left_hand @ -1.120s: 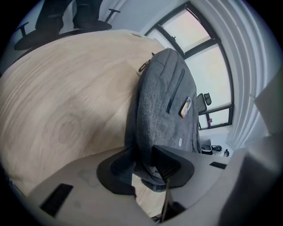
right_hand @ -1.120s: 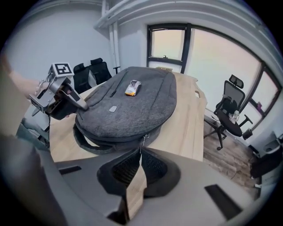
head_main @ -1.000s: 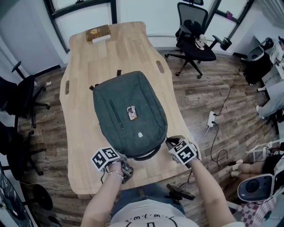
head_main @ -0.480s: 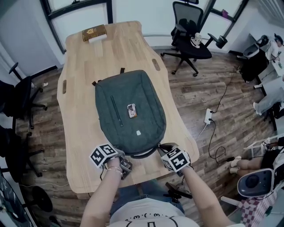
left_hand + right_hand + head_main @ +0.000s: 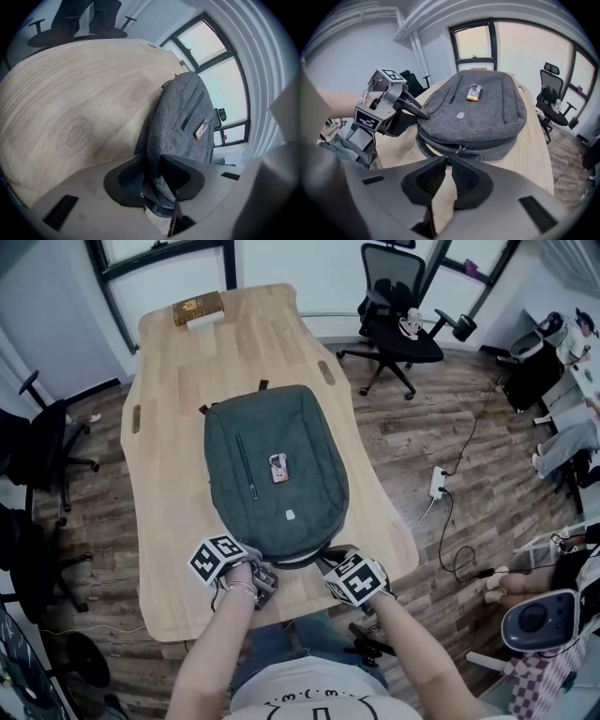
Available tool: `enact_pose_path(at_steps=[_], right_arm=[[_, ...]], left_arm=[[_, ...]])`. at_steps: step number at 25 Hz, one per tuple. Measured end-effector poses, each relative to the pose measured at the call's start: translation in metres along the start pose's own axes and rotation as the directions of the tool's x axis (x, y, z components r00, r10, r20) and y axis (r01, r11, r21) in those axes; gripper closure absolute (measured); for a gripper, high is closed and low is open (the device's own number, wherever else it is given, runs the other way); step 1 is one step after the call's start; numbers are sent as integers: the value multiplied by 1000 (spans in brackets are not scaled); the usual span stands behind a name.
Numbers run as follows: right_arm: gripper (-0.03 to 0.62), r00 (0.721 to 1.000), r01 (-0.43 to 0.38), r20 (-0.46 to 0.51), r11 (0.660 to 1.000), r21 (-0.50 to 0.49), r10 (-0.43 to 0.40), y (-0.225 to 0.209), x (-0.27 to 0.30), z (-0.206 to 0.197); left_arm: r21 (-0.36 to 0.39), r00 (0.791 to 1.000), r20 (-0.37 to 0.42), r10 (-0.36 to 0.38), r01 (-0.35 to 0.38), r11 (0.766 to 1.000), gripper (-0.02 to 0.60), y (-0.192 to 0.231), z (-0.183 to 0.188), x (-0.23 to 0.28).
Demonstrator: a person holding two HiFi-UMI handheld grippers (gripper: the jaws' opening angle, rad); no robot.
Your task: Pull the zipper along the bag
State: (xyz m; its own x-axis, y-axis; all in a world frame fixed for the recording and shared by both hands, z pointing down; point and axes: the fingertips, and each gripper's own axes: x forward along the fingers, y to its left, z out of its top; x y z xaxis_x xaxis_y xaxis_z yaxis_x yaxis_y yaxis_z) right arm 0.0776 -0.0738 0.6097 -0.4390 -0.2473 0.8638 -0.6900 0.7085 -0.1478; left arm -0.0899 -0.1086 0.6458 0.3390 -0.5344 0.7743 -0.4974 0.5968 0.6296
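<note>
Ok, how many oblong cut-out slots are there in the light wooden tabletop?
2. One oblong slot lies by the light wooden table's left edge, the other by its right edge, both clear of the grey fabric backpack. More could be hidden beneath the backpack.

Soft daylight is pouring through the tall black-framed windows, blowing them out to white glare in both gripper views. The pale wooden table is sitting evenly lit, the grey fabric backpack throwing only a faint shadow. Both gripper views are bending hard toward dark, round edges.
</note>
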Motion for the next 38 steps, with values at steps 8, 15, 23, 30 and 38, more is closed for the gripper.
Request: enact_pose_path(at_steps=[8,15,23,30,38], right_arm=[[497,996,-82,-44,995,-54,79,39,15,-3],[493,982,-189,-37,980,-58,187,59,33,7],[468,974,-219,53,976,6,218,56,30,4],[372,982,-172,79,985,-6,171,38,4,-5],[408,987,-49,159,992,116,30,-34,-33,-1]], left_arm=[[9,999,30,13,-14,1000,479,3,2,-3],[18,999,37,3,-3,1000,485,3,5,-5],[214,975,-125,-184,208,954,437,-10,5,-19],[484,976,-128,-177,218,848,423,-13,-25,-50],[773,979,-171,-113,204,600,423,-46,-115,-40]])
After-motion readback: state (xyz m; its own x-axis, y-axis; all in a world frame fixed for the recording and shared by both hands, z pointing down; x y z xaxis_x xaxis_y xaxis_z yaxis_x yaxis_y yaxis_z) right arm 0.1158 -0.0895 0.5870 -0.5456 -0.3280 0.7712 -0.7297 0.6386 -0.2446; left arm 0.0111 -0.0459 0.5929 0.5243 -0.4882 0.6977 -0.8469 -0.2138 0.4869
